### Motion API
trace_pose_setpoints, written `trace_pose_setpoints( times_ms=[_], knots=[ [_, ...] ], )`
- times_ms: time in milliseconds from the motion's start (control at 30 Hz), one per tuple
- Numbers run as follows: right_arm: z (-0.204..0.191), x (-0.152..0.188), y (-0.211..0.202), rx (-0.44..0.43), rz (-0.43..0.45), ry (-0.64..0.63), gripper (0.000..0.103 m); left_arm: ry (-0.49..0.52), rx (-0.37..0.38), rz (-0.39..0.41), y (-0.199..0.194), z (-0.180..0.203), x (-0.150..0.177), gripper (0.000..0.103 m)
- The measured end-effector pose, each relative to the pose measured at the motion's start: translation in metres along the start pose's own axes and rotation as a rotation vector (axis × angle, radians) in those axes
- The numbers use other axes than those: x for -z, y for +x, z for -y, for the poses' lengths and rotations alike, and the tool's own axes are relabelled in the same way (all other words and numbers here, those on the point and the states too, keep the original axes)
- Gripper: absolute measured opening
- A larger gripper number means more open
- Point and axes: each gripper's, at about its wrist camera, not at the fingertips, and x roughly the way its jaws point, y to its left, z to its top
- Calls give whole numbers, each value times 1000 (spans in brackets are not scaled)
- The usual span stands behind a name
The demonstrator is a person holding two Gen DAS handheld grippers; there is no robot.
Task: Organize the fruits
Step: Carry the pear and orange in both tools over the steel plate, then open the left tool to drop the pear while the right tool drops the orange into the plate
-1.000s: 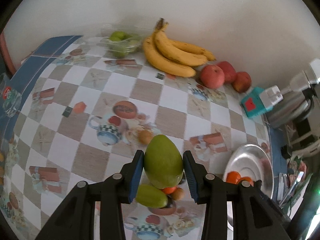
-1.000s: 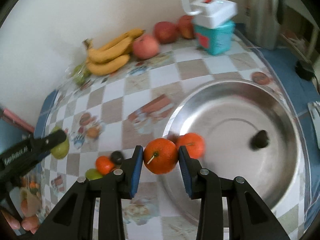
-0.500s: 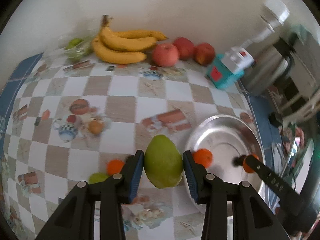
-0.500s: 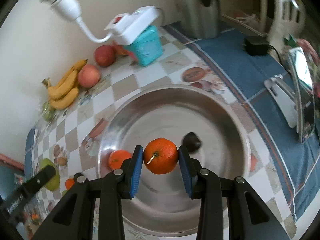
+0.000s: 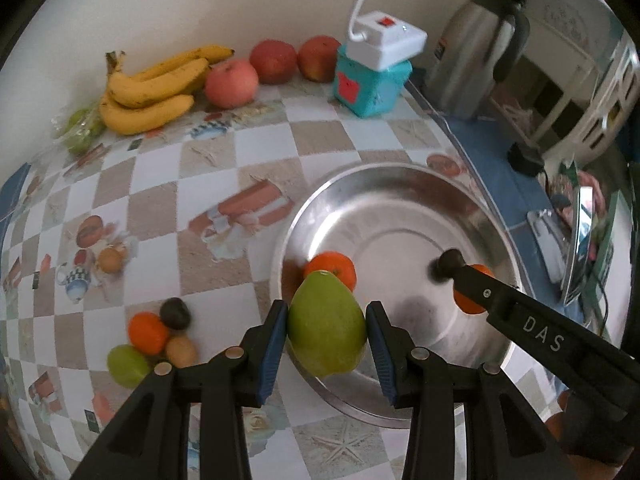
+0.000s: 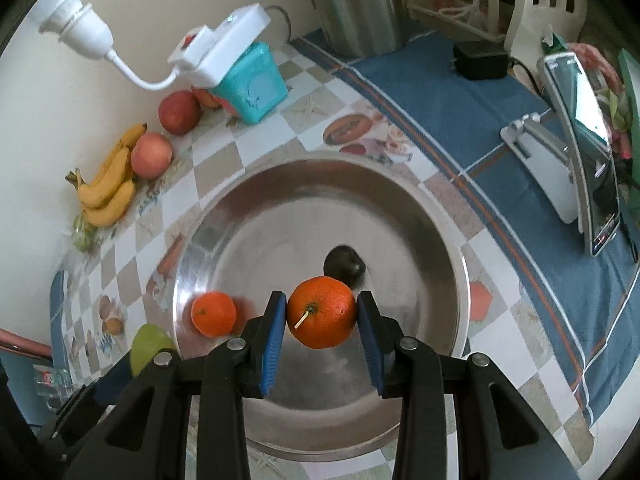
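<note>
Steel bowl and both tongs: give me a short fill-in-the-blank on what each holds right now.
1. The left tongs grip a green ____.
2. The right tongs grip an ____ above the steel bowl.
3. Loose in the bowl lie one orange and one ____ fruit.
4. Beside the bananas along the wall sit ____ apples.

Missing words: mango; orange; dark; three
</note>
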Motion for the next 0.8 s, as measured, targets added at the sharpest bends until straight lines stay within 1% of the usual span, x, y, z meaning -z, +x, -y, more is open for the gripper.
trace_pose_setpoints(
  times_ms=[133, 233, 333, 400, 533, 633, 667, 700, 767, 800],
  knots=[
    [5, 5, 12, 0, -62, 26, 38, 23, -14, -16, 9, 6, 4, 43],
    [7, 8, 20, 4, -93, 35, 38, 40, -17, -11, 11, 9, 4, 43],
    [9, 9, 23, 10, -110, 49, 38, 57, -33, -5, 11, 12, 4, 43],
    [11, 10, 23, 43, -111, 51, 39, 52, -27, -9, 12, 11, 4, 44],
    [13, 9, 24, 11, -121, 70, 40, 47, -34, -6, 10, 10, 3, 45],
    [8, 7, 21, 36, -113, 49, 48, 40, -44, -9, 10, 8, 2, 51],
    [7, 6, 20, 41, -111, 47, 53, 34, -47, -10, 9, 6, 2, 55],
    [7, 5, 18, 43, -108, 47, 61, 28, -45, -11, 9, 5, 2, 60],
    [6, 4, 15, 48, -99, 44, 67, 14, -42, -10, 7, 2, 1, 61],
    [5, 3, 14, 54, -94, 38, 68, 9, -45, -7, 6, 1, 0, 63]
  ],
)
